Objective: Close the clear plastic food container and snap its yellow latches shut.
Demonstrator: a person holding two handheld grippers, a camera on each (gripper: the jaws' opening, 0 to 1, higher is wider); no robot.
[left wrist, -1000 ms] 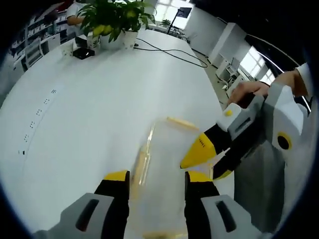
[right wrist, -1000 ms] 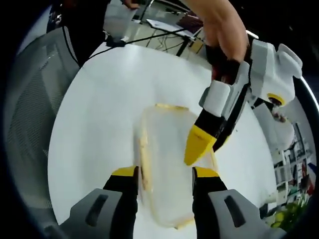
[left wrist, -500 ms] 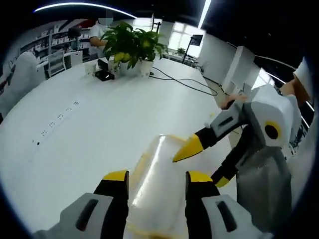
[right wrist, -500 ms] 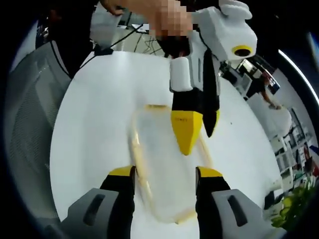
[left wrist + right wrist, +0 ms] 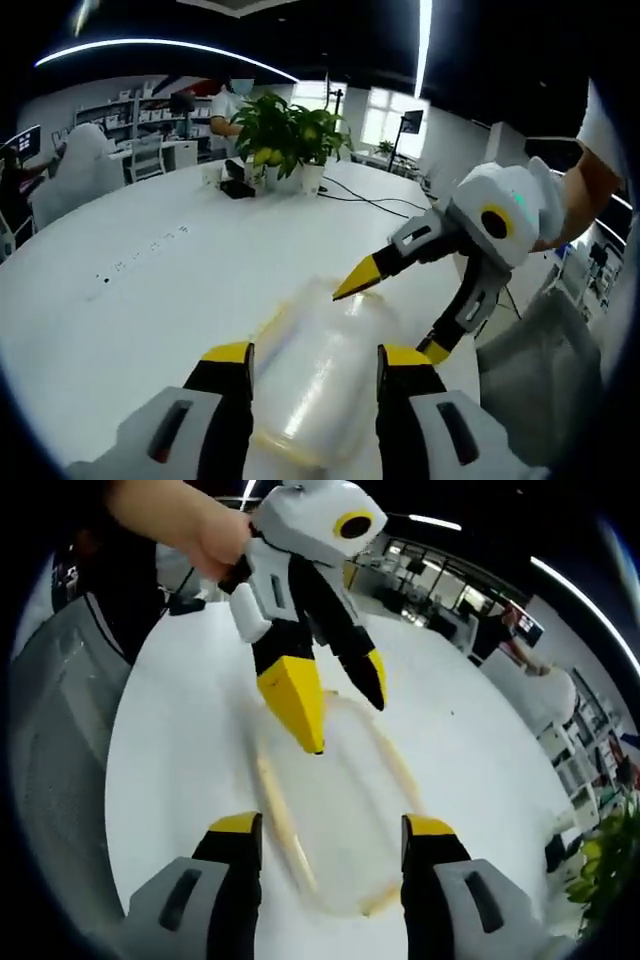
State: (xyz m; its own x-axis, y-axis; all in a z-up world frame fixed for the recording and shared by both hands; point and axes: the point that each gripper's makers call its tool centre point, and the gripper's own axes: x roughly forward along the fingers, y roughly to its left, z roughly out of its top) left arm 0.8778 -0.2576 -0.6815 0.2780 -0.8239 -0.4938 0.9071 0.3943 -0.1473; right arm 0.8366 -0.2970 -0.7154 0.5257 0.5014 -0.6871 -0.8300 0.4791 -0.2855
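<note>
Clear plastic food container (image 5: pixel 325 375) with yellow latches (image 5: pixel 280 820) lies flat on the white round desk (image 5: pixel 150 290), near the desk's edge closest to the person, blurred in both views. In the left gripper view it sits just ahead of the left tool (image 5: pixel 314 358), framed between that tool's two yellow-tipped jaws, which stand well apart and grip nothing. In the right gripper view the right tool (image 5: pixel 335 830) likewise has its jaws spread wide on either side of the container, holding nothing. Each tool hangs above the container, angled down toward it from opposite ends, a bare hand (image 5: pixel 195 525) clasping the left tool's white body from behind. Farther off, a green potted plant (image 5: pixel 285 135) stands near the desk's far edge.
</note>
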